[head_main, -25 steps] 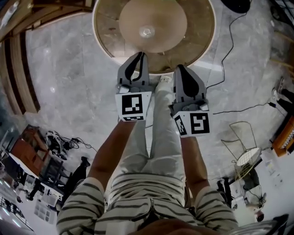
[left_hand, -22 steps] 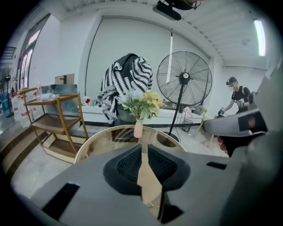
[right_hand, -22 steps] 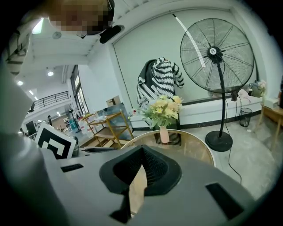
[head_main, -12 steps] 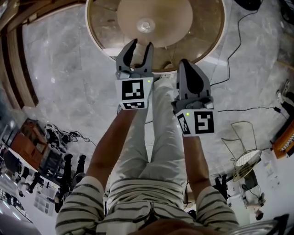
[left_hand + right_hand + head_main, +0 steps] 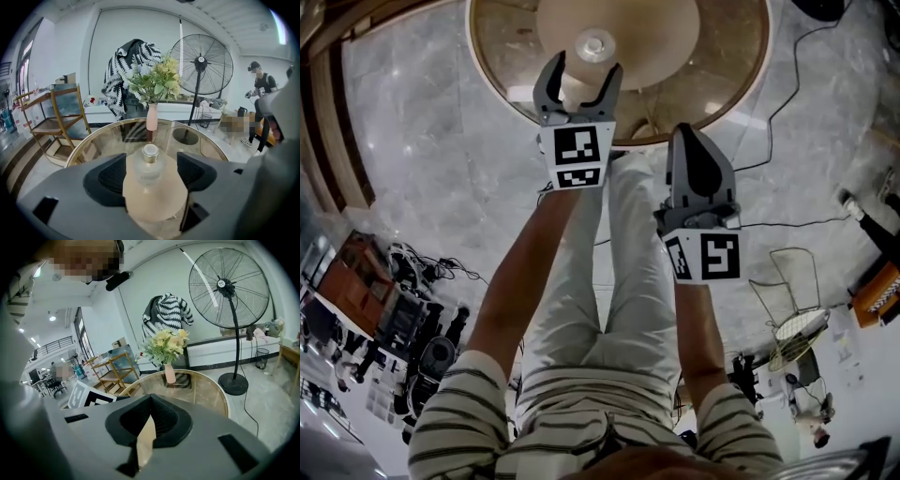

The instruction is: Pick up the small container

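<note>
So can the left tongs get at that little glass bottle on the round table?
Probably yes: the left tongs are opening, the glass bottle stands upright in line with their gap, untouched, and nothing on the table blocks the way.

Left gripper (image 5: 584, 66) extended, jaws opening on nothing; right gripper's (image 5: 688, 133) jaws together.
</note>
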